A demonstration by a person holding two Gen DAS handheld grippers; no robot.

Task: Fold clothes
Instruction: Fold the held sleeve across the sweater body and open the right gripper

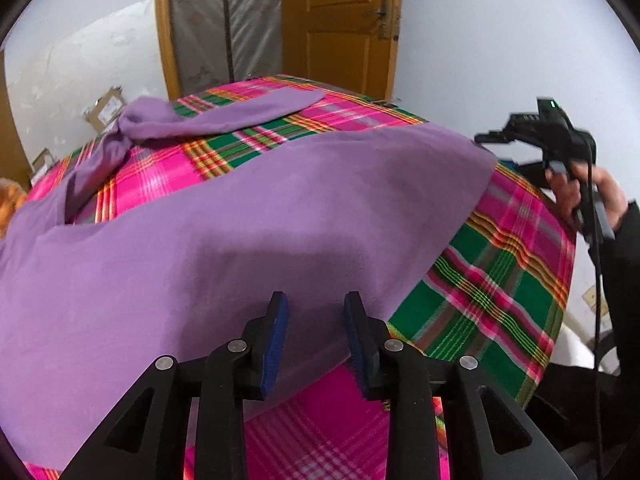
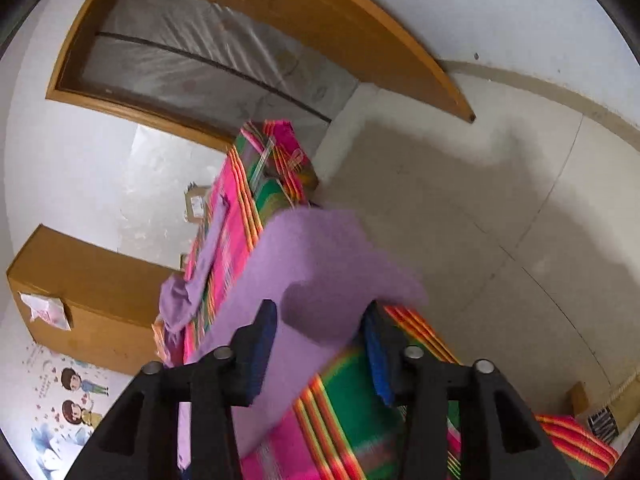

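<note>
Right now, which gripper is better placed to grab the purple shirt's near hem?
Left, probably. The left gripper hovers open directly over the purple shirt hem; the right gripper is off at the far corner.

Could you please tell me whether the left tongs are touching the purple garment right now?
Cannot tell. In the left wrist view, the left tongs stand open over the purple garment, but the view down their length hides any gap or contact.

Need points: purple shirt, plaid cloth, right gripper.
purple shirt (image 1: 240, 232): left wrist view, flat middle of the body.
plaid cloth (image 1: 500, 292): left wrist view, bare green check.
right gripper (image 2: 320, 348): right wrist view, midway between fingertips.
</note>
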